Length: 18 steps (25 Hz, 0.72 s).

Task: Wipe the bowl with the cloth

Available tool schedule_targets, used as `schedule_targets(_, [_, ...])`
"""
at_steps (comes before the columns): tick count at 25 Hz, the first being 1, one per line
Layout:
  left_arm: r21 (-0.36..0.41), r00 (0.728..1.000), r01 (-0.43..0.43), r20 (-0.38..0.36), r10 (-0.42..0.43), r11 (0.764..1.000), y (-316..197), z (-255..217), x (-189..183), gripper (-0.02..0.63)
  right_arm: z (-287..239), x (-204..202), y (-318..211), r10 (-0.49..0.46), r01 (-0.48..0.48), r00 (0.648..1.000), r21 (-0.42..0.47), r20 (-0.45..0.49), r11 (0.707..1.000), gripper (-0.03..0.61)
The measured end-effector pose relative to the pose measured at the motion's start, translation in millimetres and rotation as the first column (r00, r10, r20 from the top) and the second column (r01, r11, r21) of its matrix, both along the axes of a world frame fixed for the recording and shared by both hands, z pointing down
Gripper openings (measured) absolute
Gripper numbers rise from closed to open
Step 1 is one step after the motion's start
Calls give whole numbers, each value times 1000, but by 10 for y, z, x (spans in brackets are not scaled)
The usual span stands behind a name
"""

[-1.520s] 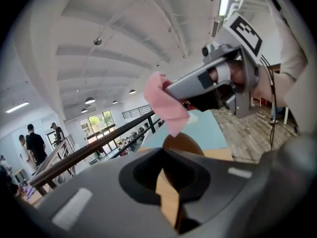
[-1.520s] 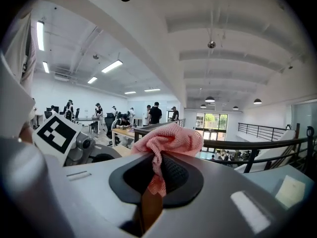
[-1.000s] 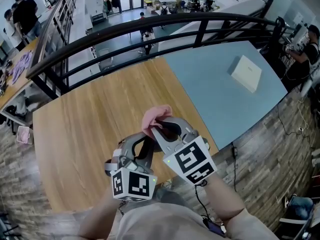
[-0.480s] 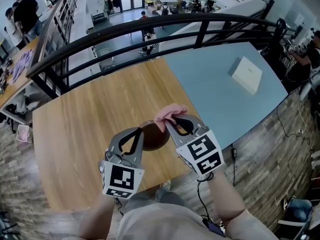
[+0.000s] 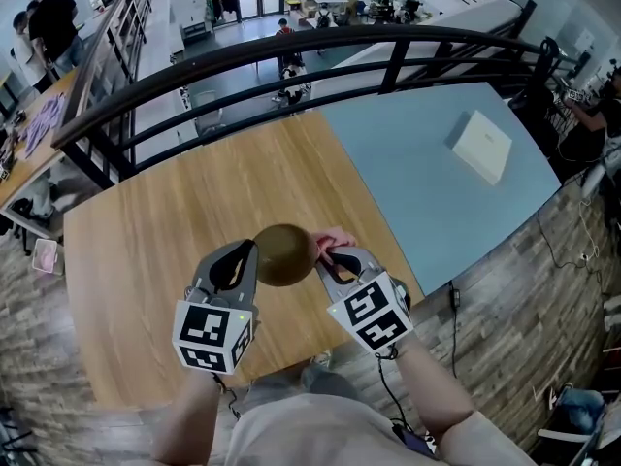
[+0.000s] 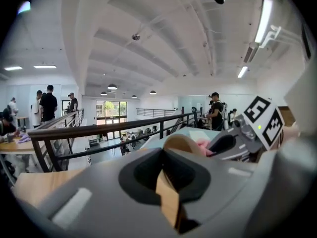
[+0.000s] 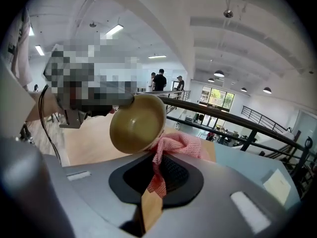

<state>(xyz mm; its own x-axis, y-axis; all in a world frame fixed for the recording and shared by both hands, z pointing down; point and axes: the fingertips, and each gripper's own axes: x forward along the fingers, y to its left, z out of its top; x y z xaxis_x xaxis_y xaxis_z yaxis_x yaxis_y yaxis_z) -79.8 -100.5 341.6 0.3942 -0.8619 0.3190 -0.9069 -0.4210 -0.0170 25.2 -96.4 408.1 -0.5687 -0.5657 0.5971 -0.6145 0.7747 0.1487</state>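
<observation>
Left tool point(image 5: 250, 252): jaws together, pinching the rim of an olive-brown round bowl point(image 5: 284, 253). The bowl is held in the air over the light wooden desk point(image 5: 155, 231), tipped on its side with its hollow facing the right tool point(image 5: 323, 258).

Right tool: clamped on a bunched pink mesh cloth point(image 5: 337, 239), which touches the bowl's rim.

Print in view: black-and-white square marker patterns point(image 5: 206, 335) on each tool's cube.
</observation>
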Motion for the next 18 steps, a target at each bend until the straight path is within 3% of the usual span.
schedule_targets(11, [-35,986,47,-156,-52,998,-67,16,-62,6,205,-329,314,-83,84,996,-44,7,996,29])
schedule_targets(18, [-54,969,41,-240,-53,998,-62,5,73,6,170,-617,464,-121,125,989,-49,81,991,29])
